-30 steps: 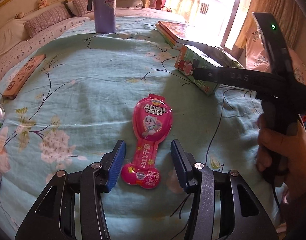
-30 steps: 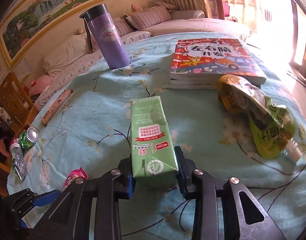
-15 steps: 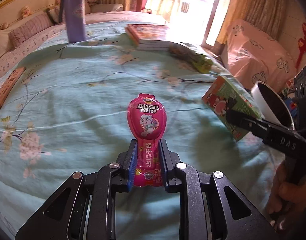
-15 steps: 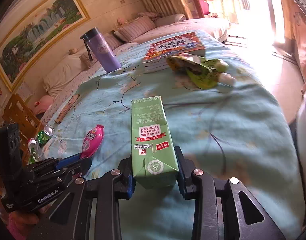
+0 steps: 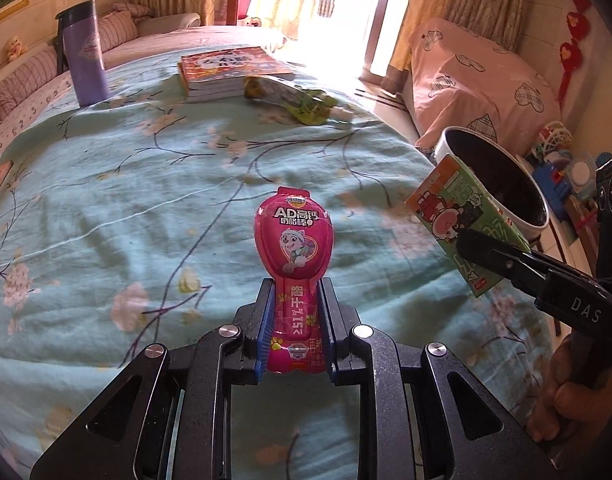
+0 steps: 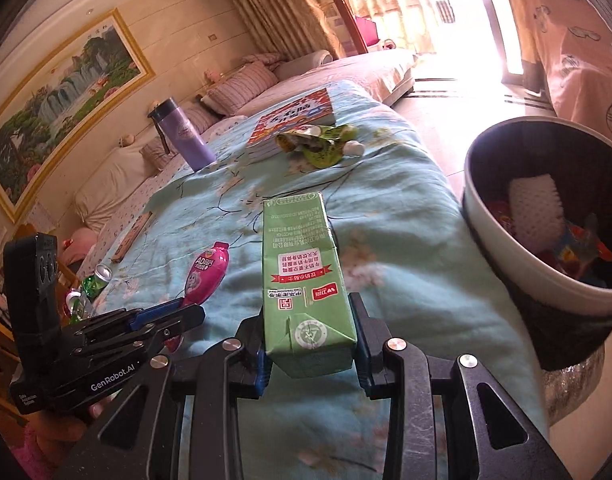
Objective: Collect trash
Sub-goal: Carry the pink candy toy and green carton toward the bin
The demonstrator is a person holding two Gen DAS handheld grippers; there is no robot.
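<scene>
My left gripper (image 5: 295, 324) is shut on a pink cheese-stick wrapper (image 5: 293, 240) and holds it above the bed. The wrapper also shows in the right wrist view (image 6: 207, 268), with the left gripper (image 6: 173, 316) at lower left. My right gripper (image 6: 308, 344) is shut on a green drink carton (image 6: 301, 268), held above the bed's right side. The carton also shows in the left wrist view (image 5: 462, 220). A round trash bin (image 6: 502, 240) with a dark liner stands on the floor right of the bed, with several pieces of trash inside. It also shows in the left wrist view (image 5: 506, 184).
A green snack bag (image 5: 301, 100) lies by a stack of books (image 5: 229, 68) at the far end of the bed. A purple flask (image 5: 85, 64) stands far left. Drink cans (image 6: 93, 284) lie at the bed's left side. A pink covered sofa (image 5: 474, 80) is beyond the bin.
My left gripper closed on the pink wrapper, lifted it and turned toward the right. My right gripper carried the carton right, bringing the trash bin into view.
</scene>
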